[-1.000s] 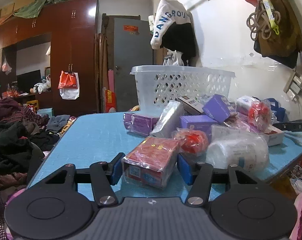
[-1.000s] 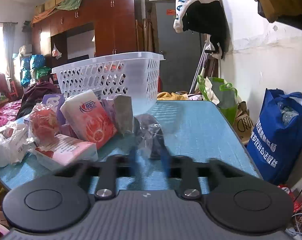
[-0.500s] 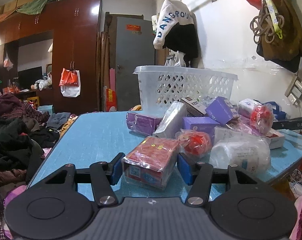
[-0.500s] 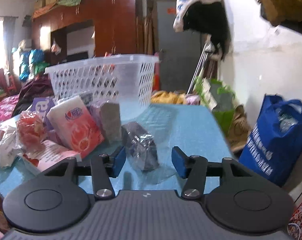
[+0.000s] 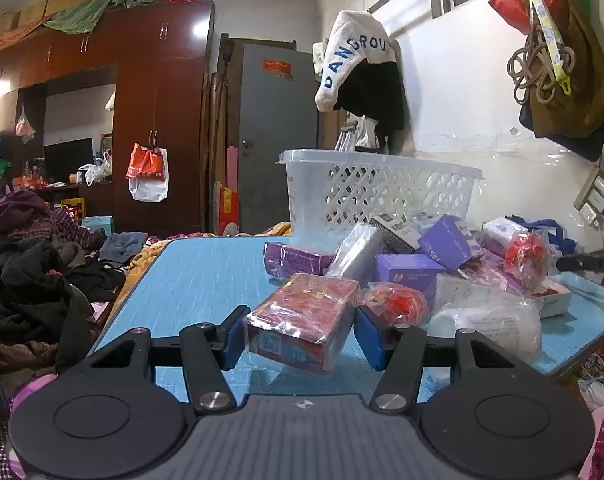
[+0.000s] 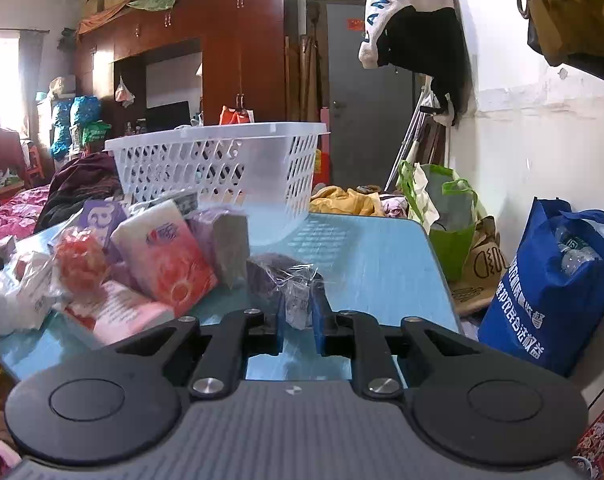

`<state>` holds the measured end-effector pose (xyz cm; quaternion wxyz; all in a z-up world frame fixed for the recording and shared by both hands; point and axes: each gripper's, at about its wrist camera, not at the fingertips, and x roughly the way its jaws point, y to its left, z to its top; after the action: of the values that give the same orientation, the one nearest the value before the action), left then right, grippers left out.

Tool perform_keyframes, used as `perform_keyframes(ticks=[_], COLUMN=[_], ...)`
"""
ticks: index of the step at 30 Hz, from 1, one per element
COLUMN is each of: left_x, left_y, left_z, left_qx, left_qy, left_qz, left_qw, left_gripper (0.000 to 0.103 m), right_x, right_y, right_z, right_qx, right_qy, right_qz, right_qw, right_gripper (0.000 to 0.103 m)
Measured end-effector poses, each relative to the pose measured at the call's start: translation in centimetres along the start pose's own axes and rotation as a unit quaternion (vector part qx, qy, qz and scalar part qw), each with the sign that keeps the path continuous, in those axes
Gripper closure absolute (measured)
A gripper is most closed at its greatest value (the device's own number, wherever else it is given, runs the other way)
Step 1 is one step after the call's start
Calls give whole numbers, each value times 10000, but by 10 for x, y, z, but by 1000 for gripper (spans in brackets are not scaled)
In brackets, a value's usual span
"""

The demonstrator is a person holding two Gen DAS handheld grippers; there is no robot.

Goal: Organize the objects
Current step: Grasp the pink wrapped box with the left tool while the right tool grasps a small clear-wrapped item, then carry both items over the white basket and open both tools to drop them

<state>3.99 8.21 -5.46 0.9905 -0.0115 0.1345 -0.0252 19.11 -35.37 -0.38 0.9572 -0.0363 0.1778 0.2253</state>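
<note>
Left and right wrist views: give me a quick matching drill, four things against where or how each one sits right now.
Things:
1. red wrapped box
2. dark wrapped packet
3. white basket
4. blue shopping bag

States:
A. beside the table, by the wall
B. pinched by its clear wrap in the right hand-held gripper
C. standing on the blue table, behind the pile
D. held clear of the table between the pads of the left hand-held gripper

Pairs: 1-D, 2-B, 3-C, 4-A

Two low wrist views, close — sharing white basket (image 5: pixel 375 192), table (image 6: pixel 365 256)
</note>
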Motion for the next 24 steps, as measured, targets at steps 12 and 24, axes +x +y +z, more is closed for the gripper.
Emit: perform_keyframes(ticks=[12, 24], left_x=[-10, 25], left_y=[-4, -24], left_z=[13, 96], left_qx=[-103, -215], left_qy=[-216, -420], left_qz=[-102, -474], left_qw=[9997, 9978], left_gripper=[43, 43], right_x=[-22, -21], right_y=[7, 34], right_z=[16, 87], right_qx=[-201, -573], right_qy=[-497, -1076], right_qz=[-22, 227], right_qw=[9986, 9923], right_gripper=[90, 92])
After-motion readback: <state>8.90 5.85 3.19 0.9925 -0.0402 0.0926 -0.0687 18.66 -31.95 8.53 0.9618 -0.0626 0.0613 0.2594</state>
